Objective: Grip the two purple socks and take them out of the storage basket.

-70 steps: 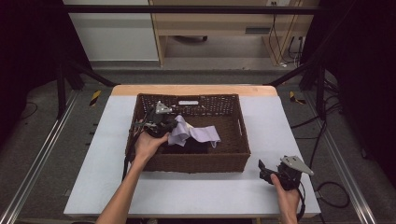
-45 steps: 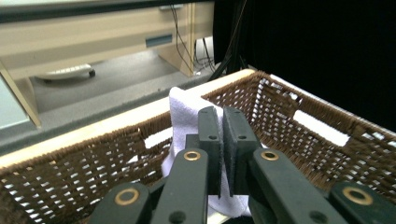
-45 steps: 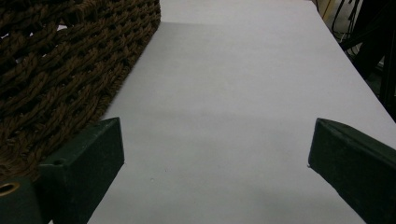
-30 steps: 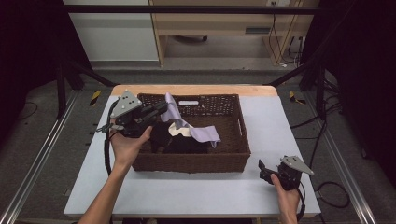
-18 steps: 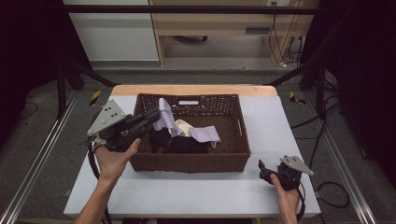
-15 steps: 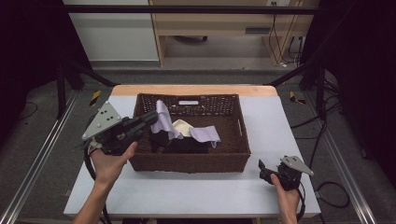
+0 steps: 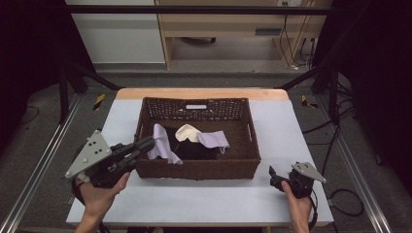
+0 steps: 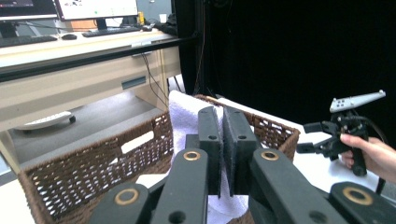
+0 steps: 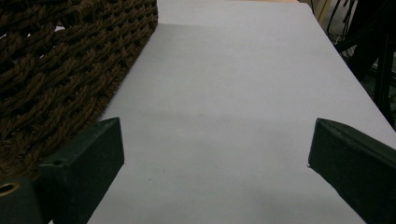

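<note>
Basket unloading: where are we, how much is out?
Nothing is out yet: the table holds no cloth. In hand: the left gripper is shut on the pale purple cloth, drawing it over the left wall of the basket, part of it hanging inside. Left: a cream cloth, a second purple cloth and a black cloth lie in the basket. The right gripper sits open on the table.

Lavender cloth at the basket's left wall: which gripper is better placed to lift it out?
Left. The left gripper is already shut on the lavender cloth; the right gripper rests open on the table, beyond the basket.
</note>
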